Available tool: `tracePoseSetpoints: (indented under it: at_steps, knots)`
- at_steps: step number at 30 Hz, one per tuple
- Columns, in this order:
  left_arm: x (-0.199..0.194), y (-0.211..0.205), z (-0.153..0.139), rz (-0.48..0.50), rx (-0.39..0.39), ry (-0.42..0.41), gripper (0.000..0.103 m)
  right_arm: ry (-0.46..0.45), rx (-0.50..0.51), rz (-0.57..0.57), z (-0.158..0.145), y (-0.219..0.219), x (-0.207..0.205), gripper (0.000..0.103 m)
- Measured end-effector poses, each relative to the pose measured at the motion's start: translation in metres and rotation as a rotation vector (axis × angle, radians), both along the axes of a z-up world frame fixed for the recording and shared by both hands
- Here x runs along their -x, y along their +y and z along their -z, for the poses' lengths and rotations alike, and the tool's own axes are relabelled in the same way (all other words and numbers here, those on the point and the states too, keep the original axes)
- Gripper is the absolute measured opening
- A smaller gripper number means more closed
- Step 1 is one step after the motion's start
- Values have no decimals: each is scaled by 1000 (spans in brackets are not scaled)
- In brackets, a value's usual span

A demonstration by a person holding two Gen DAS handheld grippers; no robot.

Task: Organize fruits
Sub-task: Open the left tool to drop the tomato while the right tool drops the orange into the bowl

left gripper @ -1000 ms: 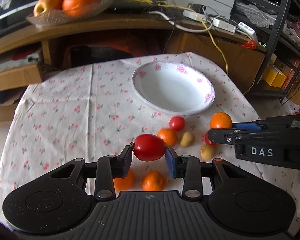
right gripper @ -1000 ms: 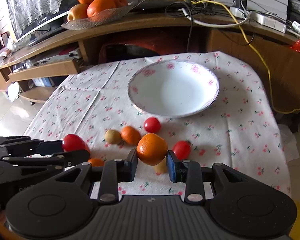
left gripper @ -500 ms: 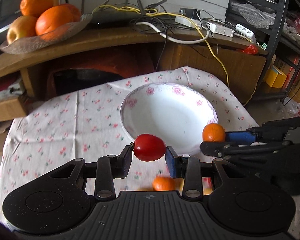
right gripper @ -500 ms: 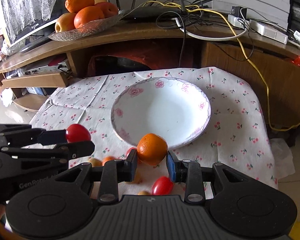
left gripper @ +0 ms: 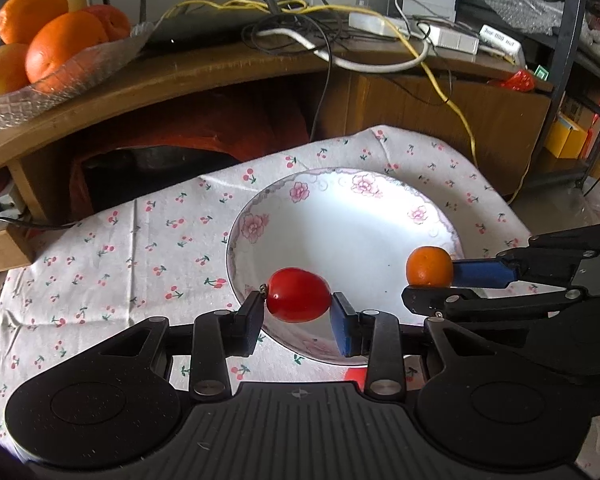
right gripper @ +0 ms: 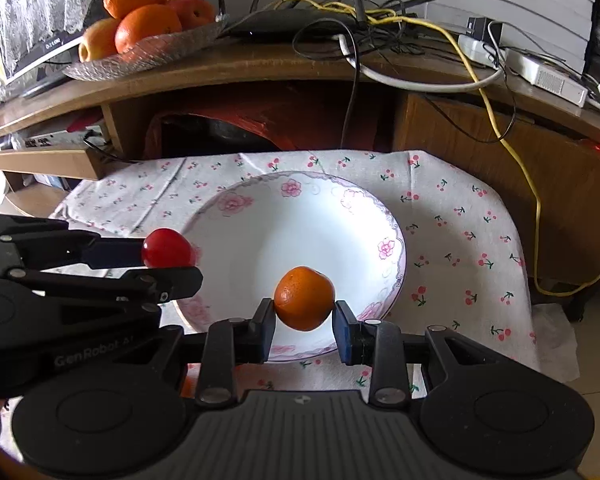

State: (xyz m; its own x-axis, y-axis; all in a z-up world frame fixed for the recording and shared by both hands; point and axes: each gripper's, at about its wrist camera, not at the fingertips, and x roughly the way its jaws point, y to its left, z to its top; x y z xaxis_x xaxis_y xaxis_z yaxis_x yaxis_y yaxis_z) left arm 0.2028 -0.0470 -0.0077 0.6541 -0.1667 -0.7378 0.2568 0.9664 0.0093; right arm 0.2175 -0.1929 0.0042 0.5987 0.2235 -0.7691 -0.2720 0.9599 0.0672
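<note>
A cherry tomato (left gripper: 298, 295) is gripped by the left tool (left gripper: 296, 316) and a small orange (right gripper: 305, 298) by the right tool (right gripper: 305, 326), both held over the floral-rimmed plate (right gripper: 394, 264) (tomato leftward).

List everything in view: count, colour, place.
plate: 1, white with pink flowers, centre of the tablecloth, nothing in it
tomato: 1, red, in the left gripper above the plate's near rim
tangerine: 1, orange, in the right gripper above the plate's near rim
tablecloth: 1, white with cherry print, over the table
fruit dish: 1, clear glass, on the wooden shelf, holding oranges and an apple
yellow cable: 1, runs off the shelf to the right
left gripper: 1, black, shut on the tomato
right gripper: 1, black, shut on the tangerine
</note>
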Motion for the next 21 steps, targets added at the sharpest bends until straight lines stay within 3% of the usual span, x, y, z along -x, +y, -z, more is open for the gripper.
tracePoseSetpoints:
  at_steps: [10, 21]
  knots:
    - [-10, -2, 8, -5, -30, 7, 44, 19, 10, -26, 16, 1, -12, 31]
    - [-12, -2, 8, -16, -37, 4, 53, 13, 11, -25, 20, 2, -15, 32]
